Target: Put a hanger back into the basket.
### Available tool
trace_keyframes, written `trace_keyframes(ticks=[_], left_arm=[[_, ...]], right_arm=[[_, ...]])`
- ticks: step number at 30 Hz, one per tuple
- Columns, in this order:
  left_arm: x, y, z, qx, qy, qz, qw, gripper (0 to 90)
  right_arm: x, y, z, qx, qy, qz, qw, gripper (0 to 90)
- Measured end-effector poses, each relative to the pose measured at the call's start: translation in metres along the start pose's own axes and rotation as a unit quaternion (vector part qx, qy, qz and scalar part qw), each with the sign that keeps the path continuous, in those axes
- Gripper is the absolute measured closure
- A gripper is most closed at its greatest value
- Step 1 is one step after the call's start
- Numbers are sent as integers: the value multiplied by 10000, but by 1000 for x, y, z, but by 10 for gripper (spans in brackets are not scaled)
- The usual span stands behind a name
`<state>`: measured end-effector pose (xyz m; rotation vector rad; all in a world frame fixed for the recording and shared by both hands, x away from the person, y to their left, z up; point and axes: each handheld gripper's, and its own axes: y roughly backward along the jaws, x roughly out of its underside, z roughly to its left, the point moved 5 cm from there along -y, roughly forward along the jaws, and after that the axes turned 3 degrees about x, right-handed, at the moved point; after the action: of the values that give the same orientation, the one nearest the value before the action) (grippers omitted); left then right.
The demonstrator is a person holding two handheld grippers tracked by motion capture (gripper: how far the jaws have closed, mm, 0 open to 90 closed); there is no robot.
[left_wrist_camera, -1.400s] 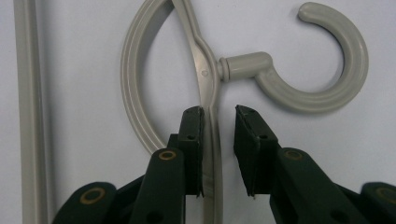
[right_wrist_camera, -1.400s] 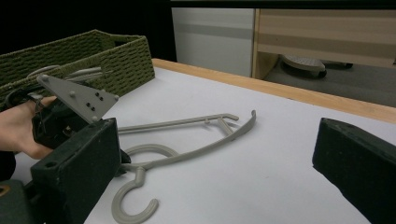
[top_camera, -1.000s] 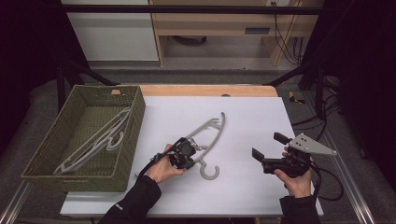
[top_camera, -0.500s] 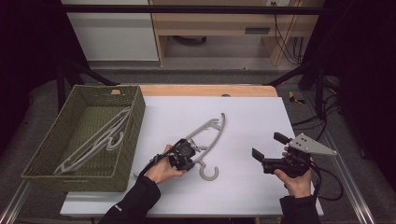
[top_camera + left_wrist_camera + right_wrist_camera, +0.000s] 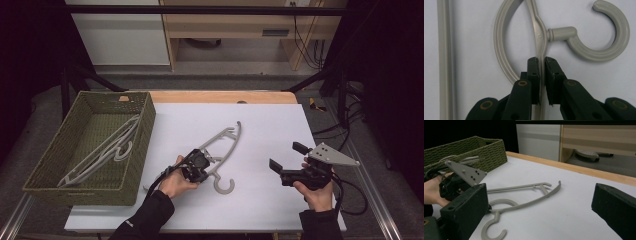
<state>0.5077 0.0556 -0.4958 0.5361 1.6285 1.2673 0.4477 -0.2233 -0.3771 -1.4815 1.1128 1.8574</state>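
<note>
A grey plastic hanger (image 5: 222, 145) lies flat on the white table, its hook toward the person. My left gripper (image 5: 200, 167) is shut on it. In the left gripper view the two black pads (image 5: 534, 72) pinch the thin rib of the hanger (image 5: 599, 53) just below the hook's neck. My right gripper (image 5: 286, 156) is held in a hand at the right, well clear of the hanger, with its jaws wide open and nothing between them. In the right gripper view the hanger (image 5: 529, 187) lies ahead of the spread jaws, and the other hand and its gripper (image 5: 454, 185) are at the left.
A green woven basket (image 5: 145, 130) stands at the table's left with more grey hangers (image 5: 107, 147) inside. A wooden strip (image 5: 225, 97) edges the far side of the table. Cables trail from the right gripper off the table's right edge.
</note>
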Motion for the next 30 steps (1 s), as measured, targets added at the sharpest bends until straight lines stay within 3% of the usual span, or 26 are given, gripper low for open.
trace_keyframes(ticks=[6,16,23,30], left_arm=[[1,16,-3,291,105,-363,9989,829],[1,46,-6,323,113,-865,9957,830],[-2,61,-8,314,86,-1006,9944,832],[-3,61,-7,355,130,-1097,9932,831]], right_arm=[[0,0,0,-2,5,1,10000,11],[0,1,-2,19,-15,4,10000,11],[0,2,-2,8,3,-14,10000,11],[0,2,-2,9,0,-20,10000,11]])
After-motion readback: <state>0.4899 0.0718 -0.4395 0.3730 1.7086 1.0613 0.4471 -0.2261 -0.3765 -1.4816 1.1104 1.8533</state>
